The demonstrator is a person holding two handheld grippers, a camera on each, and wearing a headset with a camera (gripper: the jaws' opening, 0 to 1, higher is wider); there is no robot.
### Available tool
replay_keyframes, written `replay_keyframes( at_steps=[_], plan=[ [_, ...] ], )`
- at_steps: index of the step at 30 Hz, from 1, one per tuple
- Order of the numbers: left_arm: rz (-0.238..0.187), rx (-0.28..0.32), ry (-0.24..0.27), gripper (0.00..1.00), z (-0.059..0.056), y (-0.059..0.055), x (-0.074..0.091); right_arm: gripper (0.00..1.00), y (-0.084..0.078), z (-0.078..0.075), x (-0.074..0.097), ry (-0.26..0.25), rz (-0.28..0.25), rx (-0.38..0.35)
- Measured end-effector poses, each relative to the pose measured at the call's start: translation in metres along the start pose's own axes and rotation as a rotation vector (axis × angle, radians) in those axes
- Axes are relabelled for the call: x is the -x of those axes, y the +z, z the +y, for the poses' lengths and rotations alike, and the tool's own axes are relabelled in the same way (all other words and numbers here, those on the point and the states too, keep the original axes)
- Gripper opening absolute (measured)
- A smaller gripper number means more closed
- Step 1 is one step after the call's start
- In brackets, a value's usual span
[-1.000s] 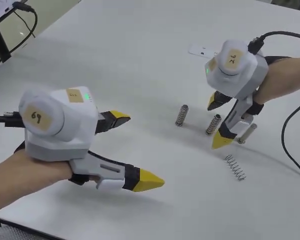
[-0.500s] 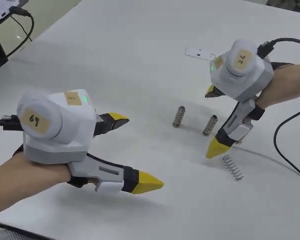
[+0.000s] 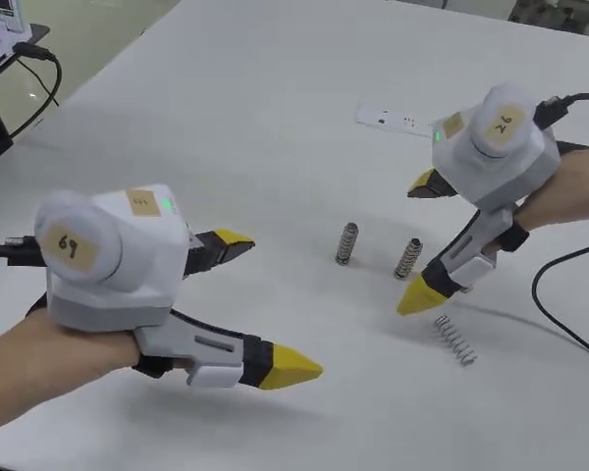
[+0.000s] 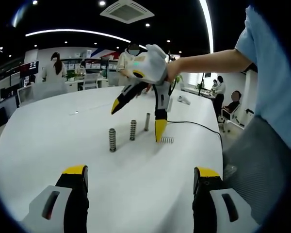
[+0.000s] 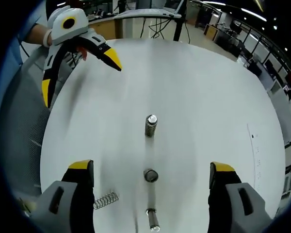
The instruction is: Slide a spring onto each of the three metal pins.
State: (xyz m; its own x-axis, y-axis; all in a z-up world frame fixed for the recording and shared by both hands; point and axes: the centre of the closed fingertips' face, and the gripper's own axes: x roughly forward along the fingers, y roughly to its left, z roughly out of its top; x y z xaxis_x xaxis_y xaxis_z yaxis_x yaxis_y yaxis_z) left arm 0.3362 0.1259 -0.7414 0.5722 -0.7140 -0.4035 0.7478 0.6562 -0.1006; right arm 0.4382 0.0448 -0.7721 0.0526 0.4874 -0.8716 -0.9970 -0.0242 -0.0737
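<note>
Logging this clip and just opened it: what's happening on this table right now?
A person holds a hand-held gripper in each hand over a white table. Two pins already stand with springs on them; the third pin is bare. One loose spring lies on the table near the lower jaw of the right hand-held gripper. It is open and holds nothing, as is the left hand-held gripper, which hovers apart from the pins.
</note>
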Motion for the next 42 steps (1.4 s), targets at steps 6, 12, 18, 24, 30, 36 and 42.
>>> replay_keyframes(
  at_steps=[6, 12, 18, 24, 30, 36, 42],
  plan=[
    [-0.001, -0.018, -0.017, 0.87, -0.003, 0.008, -0.006, 0.98, 0.007, -0.003, 0.021, -0.053, -0.092, -0.060],
    [0.001, -0.038, -0.037, 0.87, -0.008, 0.015, -0.012, 0.97, 0.004, 0.000, 0.037, -0.095, -0.130, -0.076],
    [0.004, -0.060, -0.057, 0.87, -0.013, 0.021, -0.016, 0.97, 0.001, 0.007, 0.050, -0.133, -0.182, -0.120],
    [0.008, -0.083, -0.078, 0.87, -0.019, 0.026, -0.020, 0.97, -0.007, 0.016, 0.070, -0.179, -0.235, -0.182],
    [0.017, -0.111, -0.112, 0.87, -0.026, 0.030, -0.027, 0.96, -0.027, 0.028, 0.088, -0.223, -0.262, -0.242],
    [0.022, -0.142, -0.148, 0.86, -0.035, 0.036, -0.036, 0.96, -0.049, 0.043, 0.105, -0.268, -0.277, -0.311],
    [0.028, -0.159, -0.190, 0.86, -0.045, 0.039, -0.044, 0.95, -0.065, 0.058, 0.114, -0.295, -0.284, -0.365]
  ],
)
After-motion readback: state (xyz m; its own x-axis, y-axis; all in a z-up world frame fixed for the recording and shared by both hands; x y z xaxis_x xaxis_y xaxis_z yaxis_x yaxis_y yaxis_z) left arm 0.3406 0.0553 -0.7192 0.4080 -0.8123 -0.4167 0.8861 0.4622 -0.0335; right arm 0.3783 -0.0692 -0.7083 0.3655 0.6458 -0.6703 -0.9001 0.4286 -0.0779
